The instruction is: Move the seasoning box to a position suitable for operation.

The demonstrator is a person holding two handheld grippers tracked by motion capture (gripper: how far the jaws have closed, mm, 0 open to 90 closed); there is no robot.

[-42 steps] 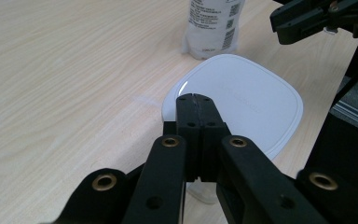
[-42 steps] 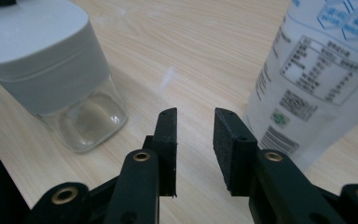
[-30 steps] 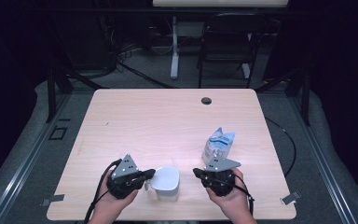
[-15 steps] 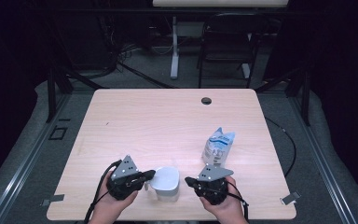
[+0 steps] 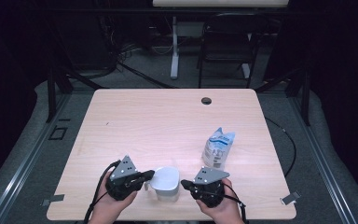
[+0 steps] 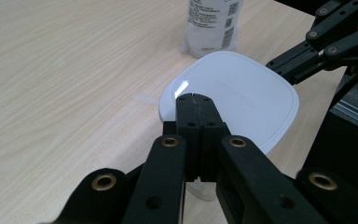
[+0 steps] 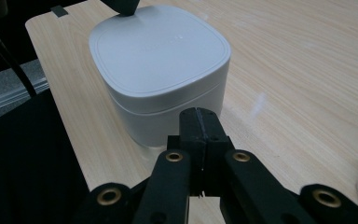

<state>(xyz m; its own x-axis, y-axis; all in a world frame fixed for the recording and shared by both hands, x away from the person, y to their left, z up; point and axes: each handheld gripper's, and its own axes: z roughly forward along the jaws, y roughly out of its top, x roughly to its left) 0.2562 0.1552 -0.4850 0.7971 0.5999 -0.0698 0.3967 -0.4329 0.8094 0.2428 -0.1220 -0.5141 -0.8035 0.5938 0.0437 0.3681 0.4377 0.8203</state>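
White lidded container (image 5: 166, 179) sat between your closed, empty left gripper (image 5: 148, 176) and right gripper (image 5: 185, 184); next, open jaws to grasp it.

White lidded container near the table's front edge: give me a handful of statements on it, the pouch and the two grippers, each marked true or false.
1. The lid sits on the white container. True.
2. The left gripper has its jaws wide open around the container. False: its jaws are shut, tips at the lid's edge.
3. The right gripper is shut with nothing between its jaws. True.
4. The pouch lies flat in the middle of the table. False: it stands upright toward the right, behind the right gripper.
5. The container stands between the two grippers. True.
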